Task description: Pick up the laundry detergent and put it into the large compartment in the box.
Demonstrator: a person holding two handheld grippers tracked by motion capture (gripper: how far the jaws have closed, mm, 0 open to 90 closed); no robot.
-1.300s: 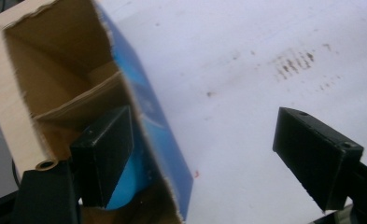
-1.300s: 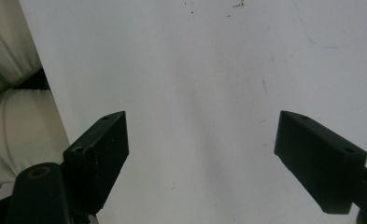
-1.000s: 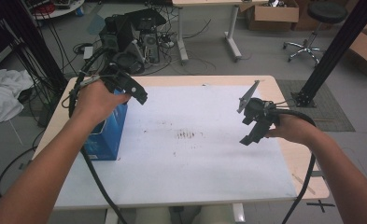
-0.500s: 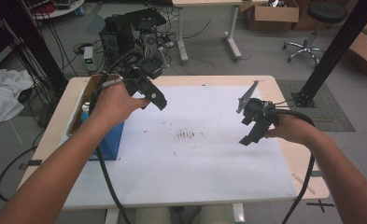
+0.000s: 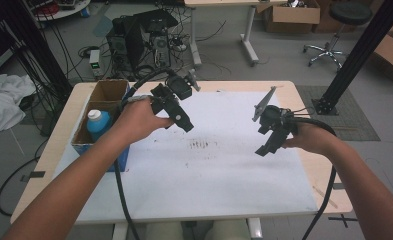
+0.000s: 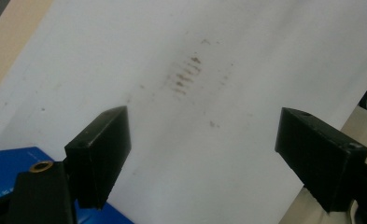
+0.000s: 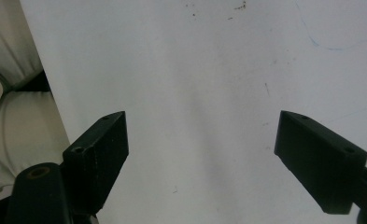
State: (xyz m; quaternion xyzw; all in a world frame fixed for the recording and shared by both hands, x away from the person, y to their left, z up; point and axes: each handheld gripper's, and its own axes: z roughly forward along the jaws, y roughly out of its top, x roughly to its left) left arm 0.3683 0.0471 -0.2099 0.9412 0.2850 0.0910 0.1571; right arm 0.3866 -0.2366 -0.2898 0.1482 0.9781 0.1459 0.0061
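In the high view my left gripper [image 5: 178, 109] hangs over the left part of the white sheet [image 5: 209, 170], just right of the box. Its jaws stand wide apart and empty in the left gripper view [image 6: 202, 126], above brown smudges [image 6: 186, 74] on the sheet. My right gripper [image 5: 270, 137] hovers over the sheet's right side. It is open too, with nothing between its jaws [image 7: 202, 123], and it looks down on bare sheet near the table's front edge.
An open blue cardboard box [image 5: 109, 92] stands at the table's left edge, with a blue bottle with a white cap [image 5: 98, 123] inside. Its blue corner [image 6: 8, 163] shows by the left jaw. The person's light trousers [image 7: 6, 121] lie past the table edge.
My left gripper has moved right, from above the blue box to over the sheet, uncovering the box and its bottle. The right gripper has stayed where it was.
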